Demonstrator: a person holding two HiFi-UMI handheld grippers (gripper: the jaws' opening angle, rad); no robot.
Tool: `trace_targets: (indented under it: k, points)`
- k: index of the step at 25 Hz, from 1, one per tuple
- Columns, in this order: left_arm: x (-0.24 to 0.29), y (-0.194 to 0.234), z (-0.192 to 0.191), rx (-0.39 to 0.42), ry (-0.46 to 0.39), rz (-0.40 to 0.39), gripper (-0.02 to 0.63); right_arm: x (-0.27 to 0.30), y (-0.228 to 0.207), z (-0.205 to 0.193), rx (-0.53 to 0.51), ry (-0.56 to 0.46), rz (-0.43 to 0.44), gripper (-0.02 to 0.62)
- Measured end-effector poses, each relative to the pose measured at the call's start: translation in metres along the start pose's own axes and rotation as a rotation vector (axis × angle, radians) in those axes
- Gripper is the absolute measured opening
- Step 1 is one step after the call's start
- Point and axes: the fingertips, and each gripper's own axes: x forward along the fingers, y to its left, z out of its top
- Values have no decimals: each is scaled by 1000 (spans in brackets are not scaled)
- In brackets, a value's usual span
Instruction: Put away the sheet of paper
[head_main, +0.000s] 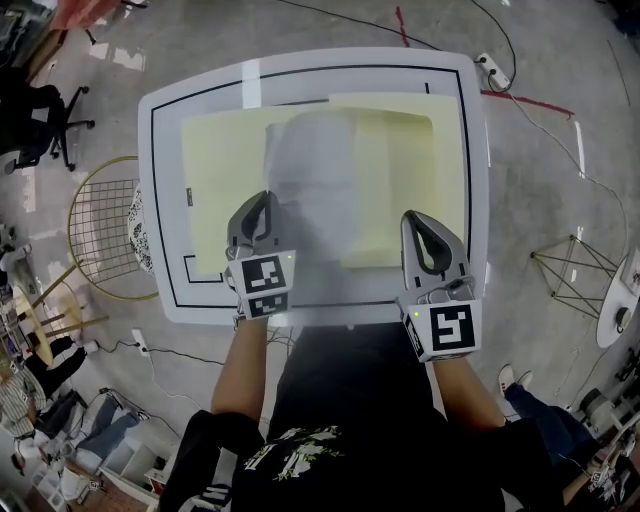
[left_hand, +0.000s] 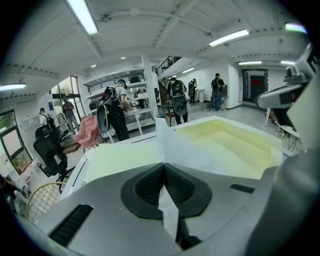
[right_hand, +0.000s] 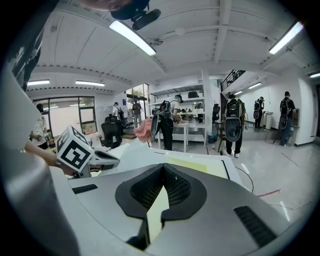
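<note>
Both grippers are clenched. My left gripper (head_main: 260, 203) pinches the thin whitish sheet of paper (head_main: 315, 175), which is lifted over the white black-lined table (head_main: 160, 200). My right gripper (head_main: 413, 220) bites a pale yellow sheet (head_main: 400, 170) at its near edge. If I pull them unevenly, I'd expect the paper to crease, tear, or drag the yellow sheet along.

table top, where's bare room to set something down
Bare: the far table strip beyond the yellow folder, and the left margin. Crowded: the middle, under folder and sheet of paper; the near edge, with left gripper and right gripper.
</note>
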Motion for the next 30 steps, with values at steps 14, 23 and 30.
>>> trace_targets:
  k: [14,23,30]
  points:
    - [27,-15,-5,-142,44,-25,0,13,-24,-5,-8,21,22,-3]
    - [35,-46,-6,-154,63,-77,0,16,-32,-8,0,25,22,-3]
    - [39,-60,0,-146,63,-111,0,16,-34,-8,-3,22,20,-3]
